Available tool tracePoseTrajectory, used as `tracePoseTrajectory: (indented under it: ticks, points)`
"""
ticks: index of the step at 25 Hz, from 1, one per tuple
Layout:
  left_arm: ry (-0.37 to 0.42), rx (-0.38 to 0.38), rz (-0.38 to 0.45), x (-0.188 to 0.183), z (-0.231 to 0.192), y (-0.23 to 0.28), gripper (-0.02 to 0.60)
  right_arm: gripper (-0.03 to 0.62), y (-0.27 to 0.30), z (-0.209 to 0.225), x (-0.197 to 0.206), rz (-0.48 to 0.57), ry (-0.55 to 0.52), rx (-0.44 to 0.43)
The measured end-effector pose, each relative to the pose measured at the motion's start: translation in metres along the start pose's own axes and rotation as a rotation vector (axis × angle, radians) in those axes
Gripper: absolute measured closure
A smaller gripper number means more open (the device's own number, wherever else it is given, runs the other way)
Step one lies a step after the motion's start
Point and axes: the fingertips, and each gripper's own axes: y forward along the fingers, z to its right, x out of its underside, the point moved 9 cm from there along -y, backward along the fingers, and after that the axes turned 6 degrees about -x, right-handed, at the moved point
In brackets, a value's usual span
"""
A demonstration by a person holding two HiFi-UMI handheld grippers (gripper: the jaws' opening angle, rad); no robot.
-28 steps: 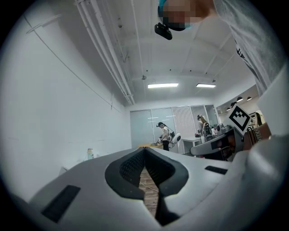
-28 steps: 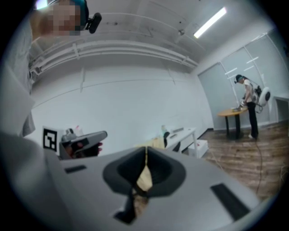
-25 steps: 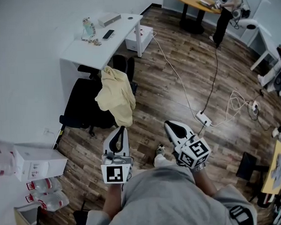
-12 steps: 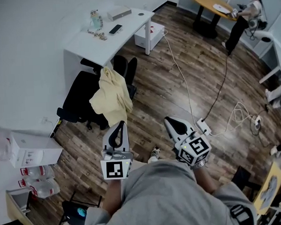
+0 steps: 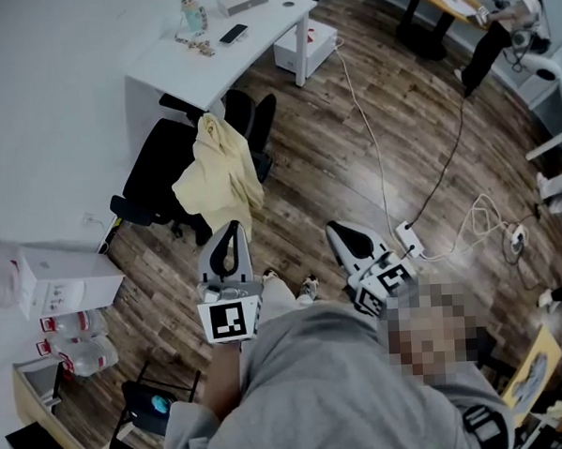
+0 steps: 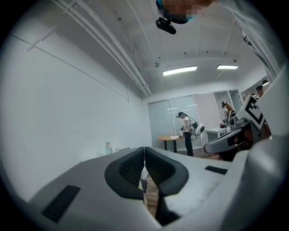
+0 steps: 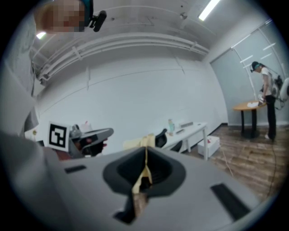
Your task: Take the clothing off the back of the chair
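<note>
A pale yellow garment hangs over the back of a black office chair beside the white desk. My left gripper is level and shut on nothing, its tip just short of the garment's lower hem in the head view. To its right, my right gripper is also shut and empty, over bare floor. In the left gripper view the pads meet. The right gripper view shows the garment beyond the shut jaws, at a distance.
The white desk behind the chair carries a bottle, a phone and a box. A power strip and cables cross the wood floor at the right. A white carton and water bottles sit at the left. A person stands far off.
Both grippers have moved forward toward the chair, still shut and empty. The person's feet now show below the grippers, and the desk sits higher in the head view.
</note>
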Motion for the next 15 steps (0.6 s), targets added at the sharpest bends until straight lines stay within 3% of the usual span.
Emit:
tracePoseTrajectory:
  ticks: [11, 15]
  points:
    - [0.052, 0.014, -0.055, 0.011, -0.026, 0.047, 0.542, 0.56, 0.033, 0.003, -0.015, -0.027, 0.006, 0.03]
    - [0.09, 0.03, -0.065, 0.013, -0.035, 0.068, 0.478, 0.56, 0.045, 0.008, -0.019, -0.035, -0.001, 0.049]
